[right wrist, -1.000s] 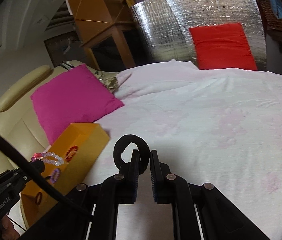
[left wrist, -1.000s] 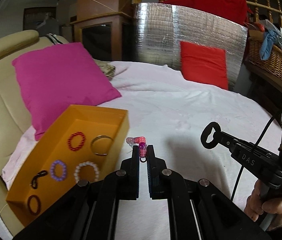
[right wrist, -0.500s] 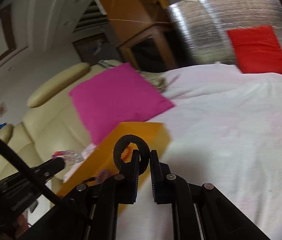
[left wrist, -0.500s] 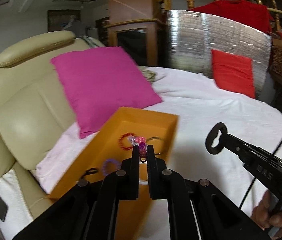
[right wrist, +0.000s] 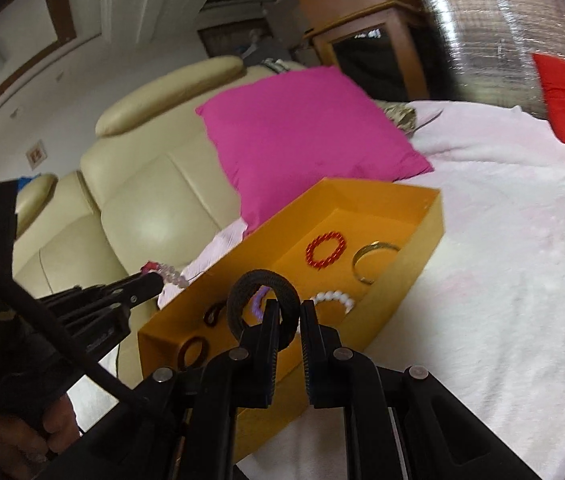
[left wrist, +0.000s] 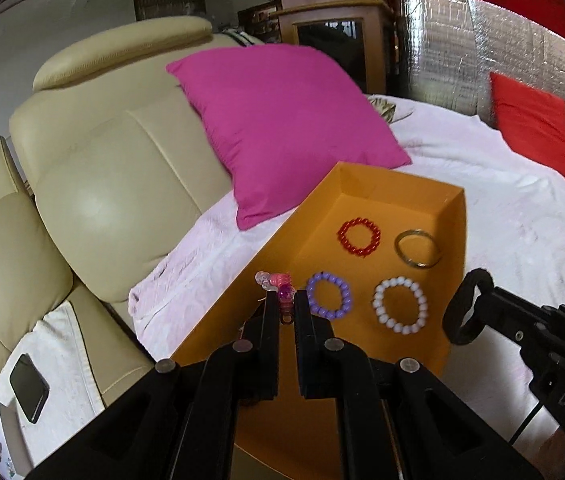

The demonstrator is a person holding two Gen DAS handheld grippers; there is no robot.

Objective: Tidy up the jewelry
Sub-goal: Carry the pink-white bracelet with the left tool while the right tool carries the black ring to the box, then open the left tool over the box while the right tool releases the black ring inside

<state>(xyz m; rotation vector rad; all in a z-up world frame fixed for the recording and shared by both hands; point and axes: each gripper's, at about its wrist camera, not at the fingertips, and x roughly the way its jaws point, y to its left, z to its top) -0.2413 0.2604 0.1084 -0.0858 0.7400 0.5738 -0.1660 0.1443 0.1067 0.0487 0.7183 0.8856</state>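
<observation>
Left claw [left wrist: 284,300] pinching pink-clear beaded bracelet [left wrist: 278,285] (beads glossy); right claw [right wrist: 288,312] pinching black ring [right wrist: 263,305].

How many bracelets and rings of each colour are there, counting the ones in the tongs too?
Red bracelet: 1
Purple bracelet: 1
White bracelet: 1
Gold bangle: 1
Black loop: 1
Dark brown ring: 1
Pink and clear bracelet, in left tongs: 1
Black ring, in right tongs: 1
Total: 8
</observation>
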